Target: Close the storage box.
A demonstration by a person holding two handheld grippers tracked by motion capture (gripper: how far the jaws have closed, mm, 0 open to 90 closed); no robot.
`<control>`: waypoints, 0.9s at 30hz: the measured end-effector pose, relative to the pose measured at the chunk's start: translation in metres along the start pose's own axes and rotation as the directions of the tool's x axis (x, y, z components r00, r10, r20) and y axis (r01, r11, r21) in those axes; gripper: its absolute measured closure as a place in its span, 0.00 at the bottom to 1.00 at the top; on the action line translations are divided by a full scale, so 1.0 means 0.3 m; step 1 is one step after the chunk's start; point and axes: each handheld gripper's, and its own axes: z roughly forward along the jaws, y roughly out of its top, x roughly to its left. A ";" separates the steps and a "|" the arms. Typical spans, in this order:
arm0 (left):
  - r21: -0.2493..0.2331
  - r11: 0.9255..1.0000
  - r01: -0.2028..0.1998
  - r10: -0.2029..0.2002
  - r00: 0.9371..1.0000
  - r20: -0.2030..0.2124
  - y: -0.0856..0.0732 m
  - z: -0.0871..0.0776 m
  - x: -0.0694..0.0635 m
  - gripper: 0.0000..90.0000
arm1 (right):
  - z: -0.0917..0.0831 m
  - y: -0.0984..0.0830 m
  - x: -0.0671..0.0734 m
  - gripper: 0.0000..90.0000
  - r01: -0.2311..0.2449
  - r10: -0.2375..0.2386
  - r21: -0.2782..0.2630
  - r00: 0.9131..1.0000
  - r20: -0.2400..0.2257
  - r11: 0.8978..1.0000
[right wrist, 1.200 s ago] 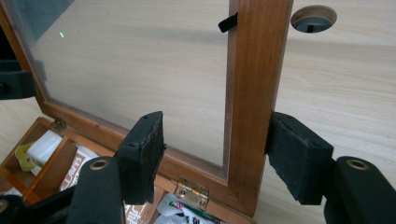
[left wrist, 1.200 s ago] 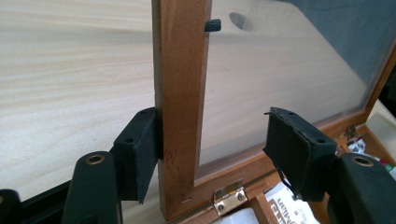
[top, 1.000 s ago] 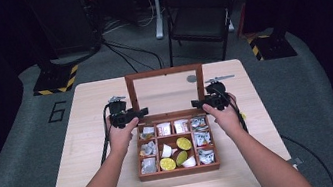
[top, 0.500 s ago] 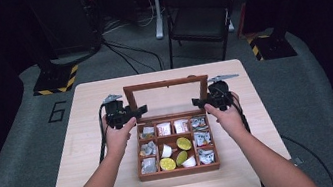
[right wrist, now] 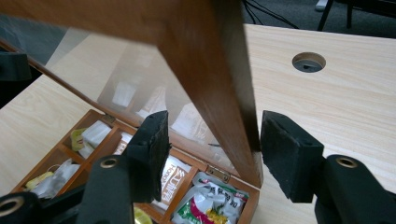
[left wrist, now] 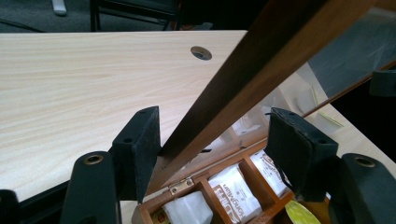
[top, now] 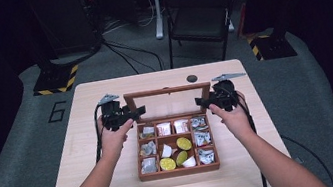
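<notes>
A wooden compartment box (top: 179, 171) sits mid-table, holding paper sachets (top: 163, 128) and round yellow-green packets (top: 183, 143). Its glass lid (top: 167, 92) stands raised on the rear hinges. My left gripper (top: 138, 112) is at the lid's left side and my right gripper (top: 202, 102) at its right side. In the left gripper view the lid's side rail (left wrist: 243, 79) runs between the open jaws of the left gripper (left wrist: 212, 121), against one pad only. The right gripper (right wrist: 215, 123) straddles the other rail (right wrist: 219, 84); its jaws have just been closing, with one pad still apart from the wood.
A round cable hole (top: 192, 78) lies in the tabletop (top: 103, 184) just behind the lid. Bare wood surrounds the box on every side. A dark folding chair (top: 197, 15) and floor cables are beyond the far edge.
The lid's top edge has swung toward the person and now stands steeper. Both hands have risen with it, each keeping its side of the lid.
</notes>
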 end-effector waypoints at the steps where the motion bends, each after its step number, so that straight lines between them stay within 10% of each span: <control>1: -0.001 1.000 -0.001 0.001 1.000 0.005 0.002 -0.010 -0.003 0.39 | -0.009 0.000 0.002 0.48 -0.001 0.001 -0.003 1.000 -0.003 1.000; 27: -0.035 0.996 -0.079 0.081 0.995 0.057 -0.029 -0.181 -0.078 0.45 | -0.168 -0.051 0.047 0.56 0.037 -0.039 -0.034 0.997 -0.072 0.999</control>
